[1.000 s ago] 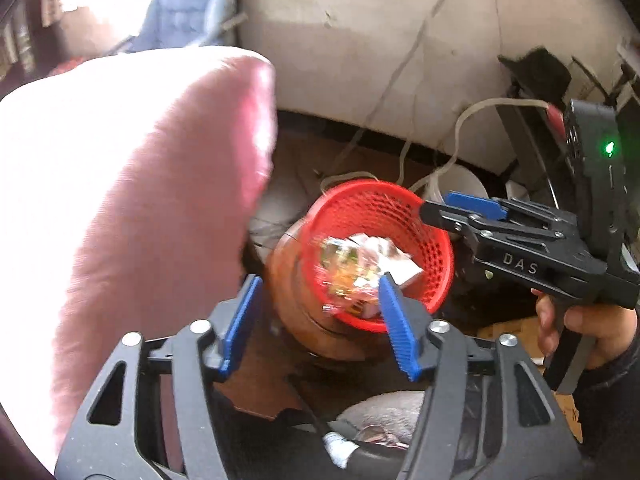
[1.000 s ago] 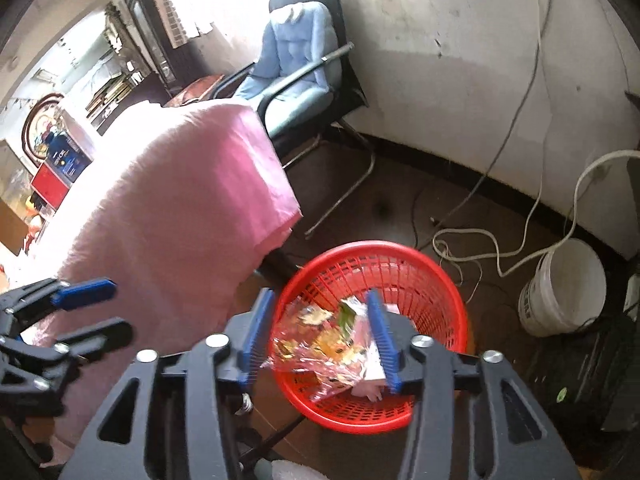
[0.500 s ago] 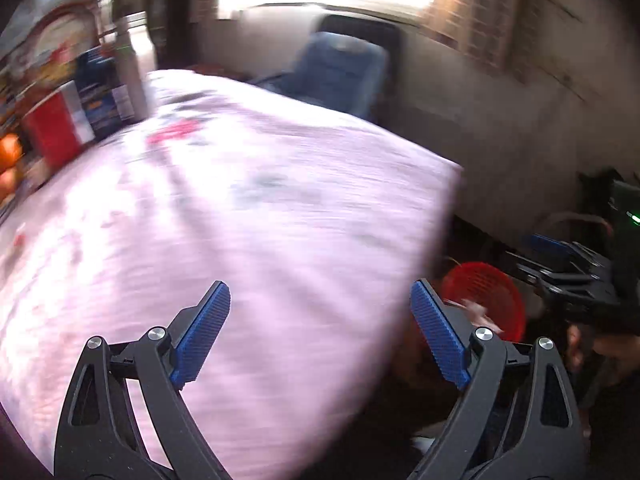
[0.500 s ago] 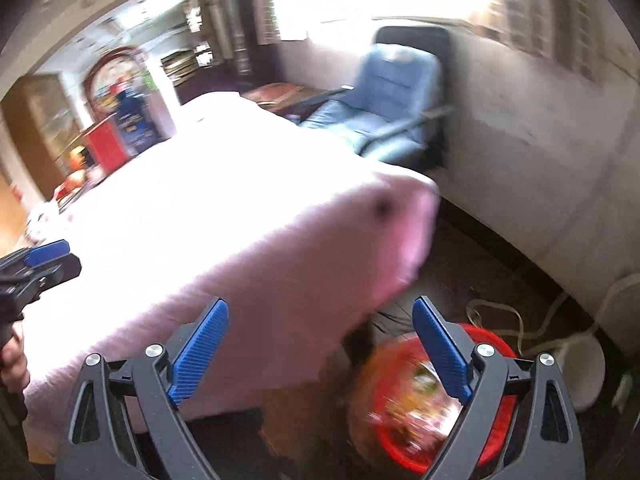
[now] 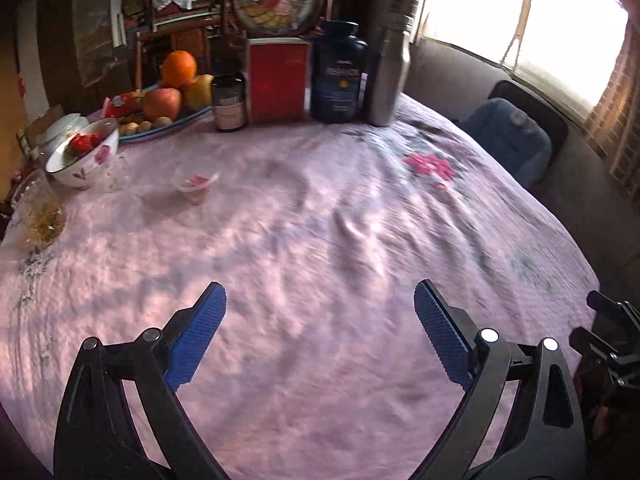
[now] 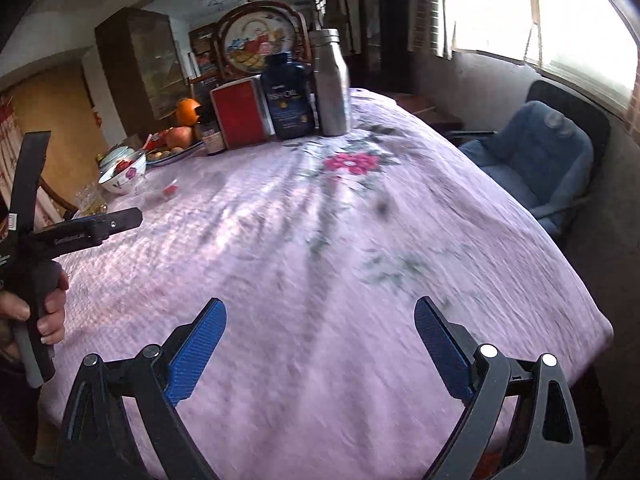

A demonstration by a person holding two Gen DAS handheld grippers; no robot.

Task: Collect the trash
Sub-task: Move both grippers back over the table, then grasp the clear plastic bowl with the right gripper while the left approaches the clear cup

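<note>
A small clear plastic cup with a red-and-white torn lid point(image 5: 195, 187) lies on the pink tablecloth point(image 5: 320, 240), far left of middle; it also shows in the right wrist view point(image 6: 168, 191). A crumpled clear wrapper point(image 5: 42, 216) lies at the table's left edge. My left gripper point(image 5: 320, 332) is open and empty above the near part of the table. My right gripper point(image 6: 320, 344) is open and empty over the near right part. The left gripper's body shows in the right wrist view point(image 6: 80, 232). The red basket is out of view.
At the table's far side stand a fruit plate point(image 5: 168, 100), a floral bowl point(image 5: 84, 156), a small dark jar point(image 5: 229, 102), a red box point(image 5: 278, 80), a dark blue bottle point(image 5: 338, 76) and a steel flask point(image 5: 390, 72). A blue chair point(image 6: 536, 160) stands right of the table.
Both grippers have swung up and left from the red basket on the floor to over the table. Both jaws have opened wide; the wrappers stayed in the basket.
</note>
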